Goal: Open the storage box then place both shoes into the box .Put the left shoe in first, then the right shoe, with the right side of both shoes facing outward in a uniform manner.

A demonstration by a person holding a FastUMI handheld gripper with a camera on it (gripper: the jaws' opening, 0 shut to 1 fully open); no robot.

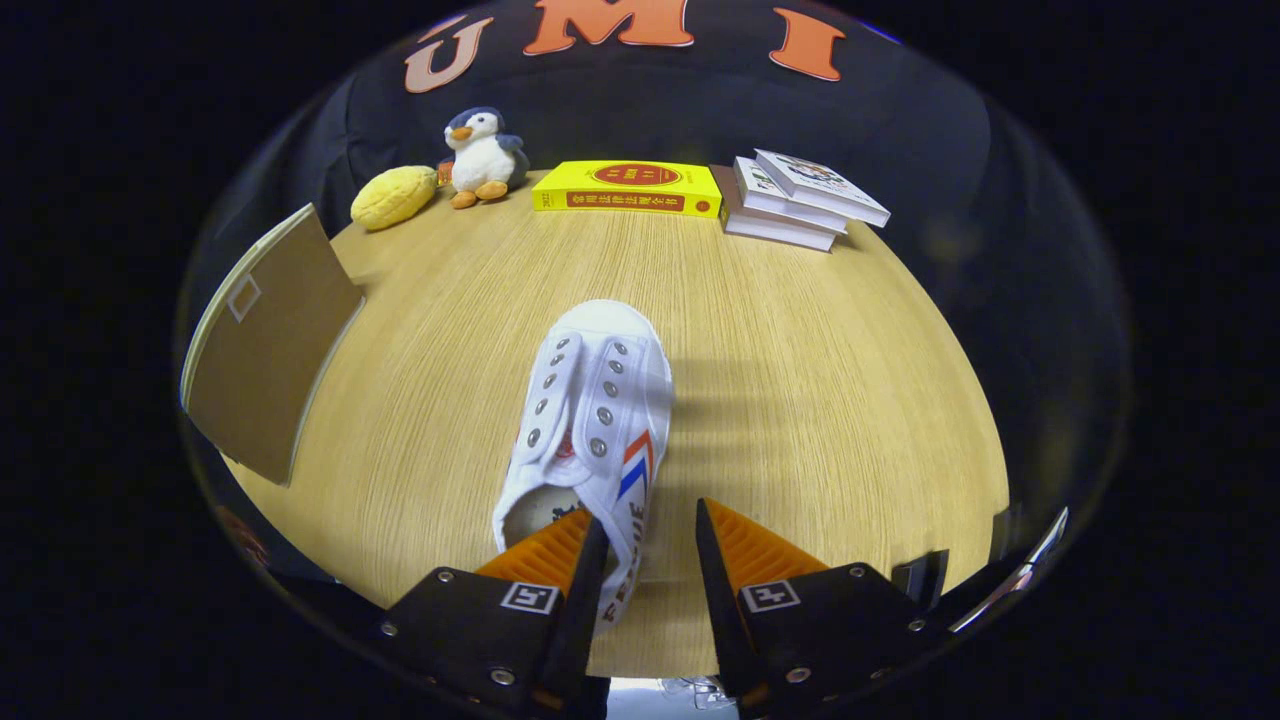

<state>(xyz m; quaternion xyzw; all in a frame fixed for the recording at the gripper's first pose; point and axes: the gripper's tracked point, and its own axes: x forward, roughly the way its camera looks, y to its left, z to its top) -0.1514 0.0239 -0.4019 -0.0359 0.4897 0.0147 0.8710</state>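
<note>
My gripper (650, 535) sat low over the counter (820, 400), jaws apart with a clear gap, nothing clamped. The left finger looked to be inside or over the heel opening of the white shoe (590, 420) and the right finger stood off the shoe's right side wall, so the wall with the red and blue stripe ran through the gap. I judged this as lined up to pinch that side wall near the heel; no squeeze visible yet, and I couldn't tell if the left finger was actually touching the lining. The shoe lay sole down mid-counter, toe pointing far, heel nearest me, which is why I came in from the heel end: the collar is the only thin edge two fingers can bite. Can't tell from this view whether it's the left or the right shoe. The box flap (265, 350), a brown panel with a pale edge, stood tilted at the near left, well apart from the shoe; probably the storage box's opened lid, interior hidden. Along the far edge, clear of my path: a yellow plush (393, 197), a penguin toy (483, 155), a yellow book (628, 187) and a stack of books (800, 200). Risk: thin canvas could slip on lift.
</note>
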